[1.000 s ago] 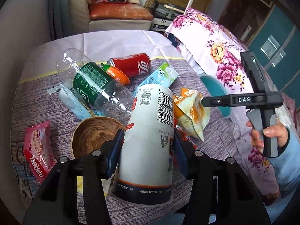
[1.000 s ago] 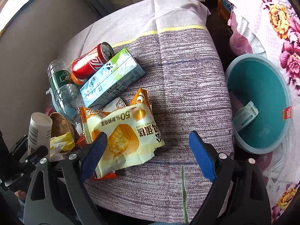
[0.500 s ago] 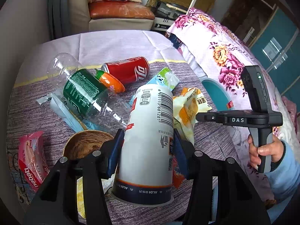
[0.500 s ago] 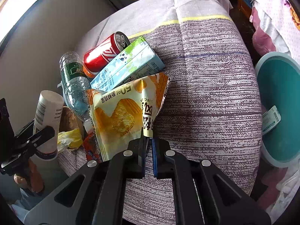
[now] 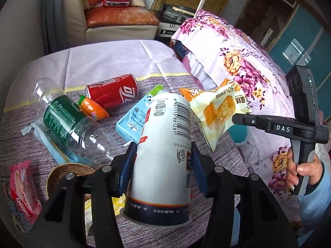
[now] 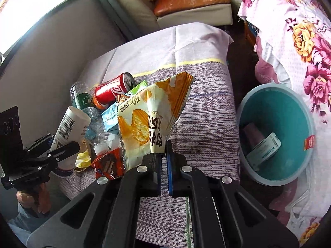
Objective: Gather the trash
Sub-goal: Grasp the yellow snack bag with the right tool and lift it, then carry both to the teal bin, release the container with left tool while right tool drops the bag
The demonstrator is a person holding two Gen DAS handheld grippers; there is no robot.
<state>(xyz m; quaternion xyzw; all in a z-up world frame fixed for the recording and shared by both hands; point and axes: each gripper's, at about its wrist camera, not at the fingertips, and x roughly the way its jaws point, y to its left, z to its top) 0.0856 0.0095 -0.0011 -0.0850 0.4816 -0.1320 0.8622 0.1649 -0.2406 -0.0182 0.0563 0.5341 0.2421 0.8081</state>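
Yellow snack wrapper [image 6: 144,122] pinched by one corner in shut right gripper [image 6: 163,165], lifted clear of tabletop [image 6: 206,111]. White paper cup [image 5: 165,155] clamped in half-open left gripper [image 5: 163,165]. Step: carry; next, likely release over teal bin [image 6: 277,103].

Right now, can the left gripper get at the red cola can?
Probably not yet. The left gripper is shut on the white paper cup, so its jaws are full. The red cola can lies on its side farther back on the table, nothing over it, reachable once the cup is dropped.
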